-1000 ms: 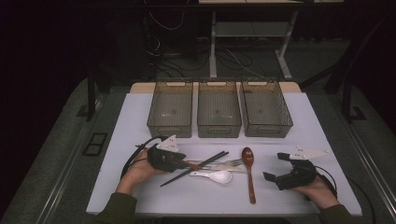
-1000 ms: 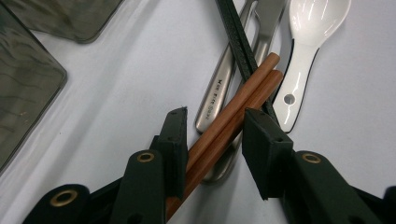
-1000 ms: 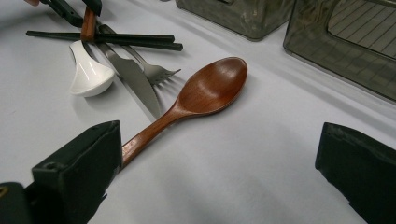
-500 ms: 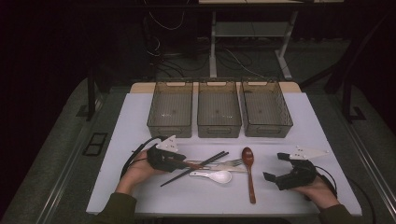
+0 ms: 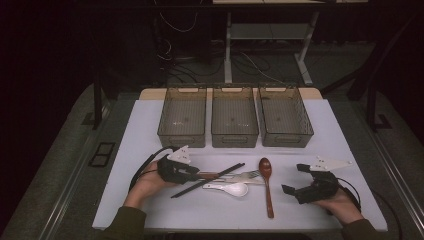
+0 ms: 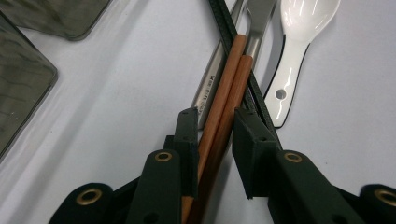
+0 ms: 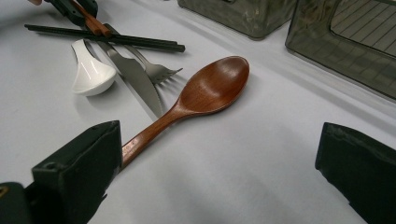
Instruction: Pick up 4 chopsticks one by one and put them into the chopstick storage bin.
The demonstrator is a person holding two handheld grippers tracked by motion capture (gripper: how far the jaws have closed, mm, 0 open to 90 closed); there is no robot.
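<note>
My left gripper (image 5: 197,175) lies at the left end of a heap of cutlery on the white table (image 5: 150,130). In the left gripper view its jaws (image 6: 215,121) straddle a pair of brown wooden chopsticks (image 6: 229,88); they have just been closing and stand narrowly open around them. Under the pair lie black chopsticks (image 5: 220,175), a metal knife (image 6: 261,18), a fork (image 5: 252,175) and a white ceramic spoon (image 5: 232,188). My right gripper (image 5: 292,178) rests open at the right, its jaws (image 7: 215,140) wide apart beside the handle of a brown wooden spoon (image 7: 215,86).
Three smoky see-through bins (image 5: 182,117) (image 5: 234,117) (image 5: 285,117) stand in a row at the back of the table. The table's front edge is just below both hands. Cables trail from each gripper.
Both hands have kept still. No difference between the high views can be made out.
</note>
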